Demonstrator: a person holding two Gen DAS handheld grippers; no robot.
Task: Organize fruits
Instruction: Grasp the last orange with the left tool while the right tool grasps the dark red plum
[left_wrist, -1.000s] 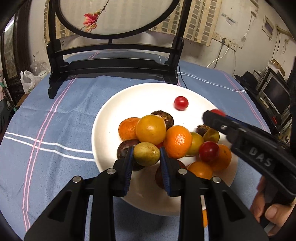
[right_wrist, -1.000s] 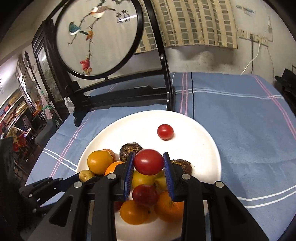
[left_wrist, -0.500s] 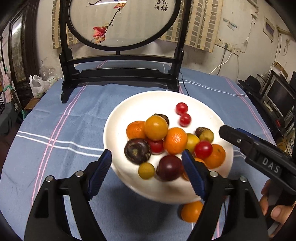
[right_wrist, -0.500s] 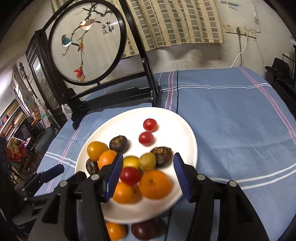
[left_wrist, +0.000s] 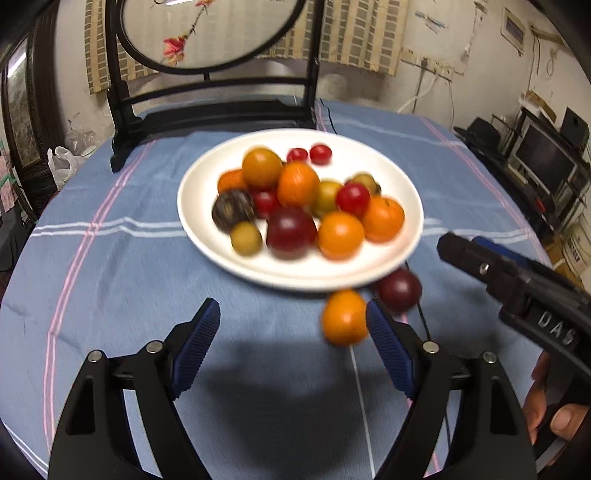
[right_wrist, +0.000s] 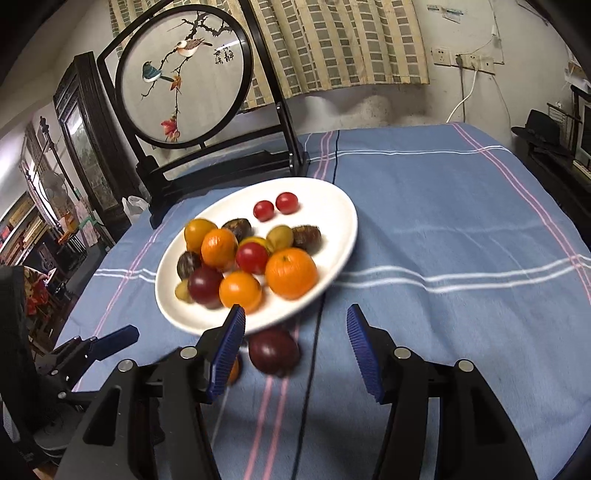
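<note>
Both the left hand-held gripper (left_wrist: 291, 350) and right hand-held gripper (right_wrist: 295, 350) are held spread and empty before the fruit-filled plate (left_wrist: 207, 236), the left having just been opening further, an orange (left_wrist: 343, 317) and plum (right_wrist: 273, 349) lying on the surface (right_wrist: 443, 221).

My right gripper (left_wrist: 458, 251) bears raised letters "DAS". The round screen (right_wrist: 184, 74) carries Chinese characters I cannot read.

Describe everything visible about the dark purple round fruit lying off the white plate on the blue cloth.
The dark purple round fruit is smooth, glossy and plum-like, slightly motion-blurred. It lies on the blue striped tablecloth just past the near rim of the white plate, beside an orange round fruit. Whether it touches either is unclear. No gripper holds it.
</note>
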